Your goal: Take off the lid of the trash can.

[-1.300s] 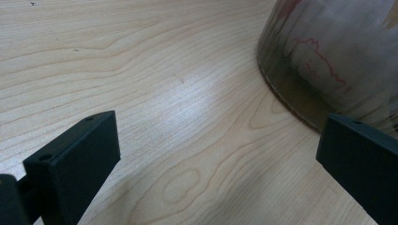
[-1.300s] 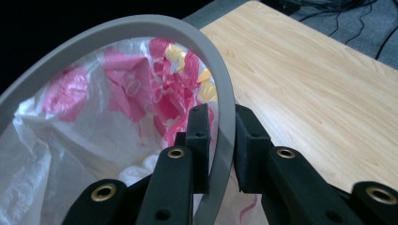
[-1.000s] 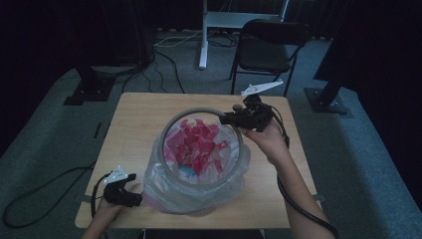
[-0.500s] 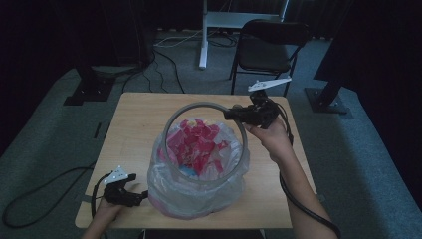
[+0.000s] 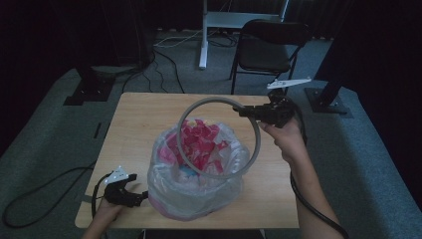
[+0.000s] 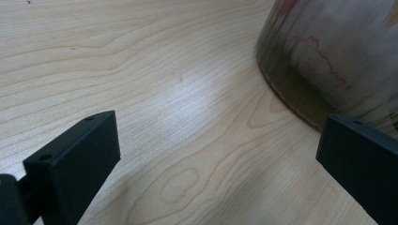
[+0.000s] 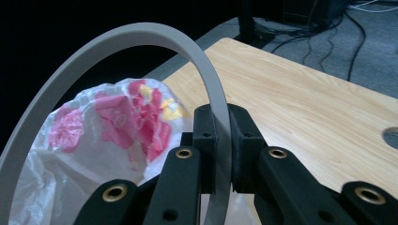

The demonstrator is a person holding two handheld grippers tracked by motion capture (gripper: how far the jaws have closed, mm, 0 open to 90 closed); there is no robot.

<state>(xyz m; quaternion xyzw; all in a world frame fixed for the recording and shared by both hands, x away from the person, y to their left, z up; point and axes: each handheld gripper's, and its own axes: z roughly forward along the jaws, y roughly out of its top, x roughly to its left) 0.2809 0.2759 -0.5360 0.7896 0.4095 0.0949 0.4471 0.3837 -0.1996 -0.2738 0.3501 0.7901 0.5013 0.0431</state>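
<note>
While tilted above the clear crinkled plastic bag of pink scraps, the smooth grey plastic ring looks thin, round. Right gripper clamps its rim. Left gripper gapes, 2 jaws apart on the pale wooden table.

- My right gripper sits far right on an outstretched forearm, jaws clamped together on a thin band.
- My left gripper rests near left, jaws spread wide.

Dim room — grey carpet, black chair
</note>
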